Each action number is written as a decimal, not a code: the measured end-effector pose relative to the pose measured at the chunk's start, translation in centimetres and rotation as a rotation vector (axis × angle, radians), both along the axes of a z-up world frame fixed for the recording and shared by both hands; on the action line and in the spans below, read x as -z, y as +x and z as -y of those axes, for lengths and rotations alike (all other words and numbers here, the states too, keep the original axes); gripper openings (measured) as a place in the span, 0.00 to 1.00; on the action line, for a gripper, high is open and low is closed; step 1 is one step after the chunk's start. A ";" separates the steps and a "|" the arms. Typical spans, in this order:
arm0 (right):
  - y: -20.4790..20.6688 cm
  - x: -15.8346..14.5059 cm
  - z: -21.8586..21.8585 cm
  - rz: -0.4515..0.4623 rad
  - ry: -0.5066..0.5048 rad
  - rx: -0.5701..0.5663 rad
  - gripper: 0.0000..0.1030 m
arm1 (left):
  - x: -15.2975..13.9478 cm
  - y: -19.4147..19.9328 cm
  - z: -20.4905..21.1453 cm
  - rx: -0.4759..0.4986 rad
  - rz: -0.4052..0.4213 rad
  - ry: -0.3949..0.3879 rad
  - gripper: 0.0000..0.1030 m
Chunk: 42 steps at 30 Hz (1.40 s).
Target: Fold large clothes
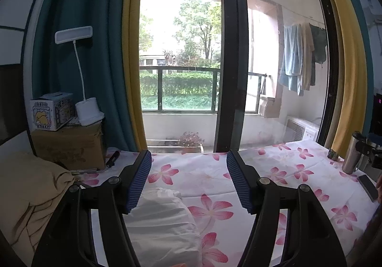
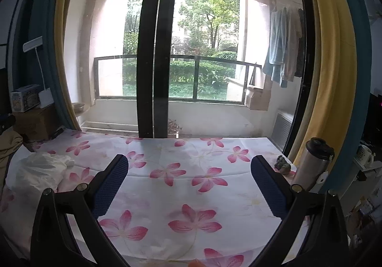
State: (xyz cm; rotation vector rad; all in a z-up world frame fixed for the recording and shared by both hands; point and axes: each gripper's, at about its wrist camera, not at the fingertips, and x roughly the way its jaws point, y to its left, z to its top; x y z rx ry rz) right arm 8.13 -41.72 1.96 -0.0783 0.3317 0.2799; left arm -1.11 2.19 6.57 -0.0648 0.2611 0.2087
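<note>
A white garment [image 1: 162,221] lies bunched on the flowered cloth [image 1: 262,171], just below and between the fingers of my left gripper [image 1: 188,159], which is open and empty above it. In the right wrist view the same white garment [image 2: 43,169] sits at the left on the flowered cloth [image 2: 191,171]. My right gripper [image 2: 191,164] is open and empty, over the bare middle of the cloth, well right of the garment.
A tan cloth pile [image 1: 28,195] lies at the left. A cardboard box [image 1: 71,145] holds a small printed box [image 1: 51,111] and a white lamp [image 1: 88,111]. A steel flask [image 2: 312,162], a phone [image 1: 368,187] and a small dark object [image 2: 283,164] sit at the right. The glass door [image 2: 152,52] stands behind.
</note>
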 end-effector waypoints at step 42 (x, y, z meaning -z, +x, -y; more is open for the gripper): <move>0.7 0.8 -1.3 -0.032 -0.017 -0.014 0.98 | 1.4 0.4 -1.4 0.010 -0.048 -0.025 0.67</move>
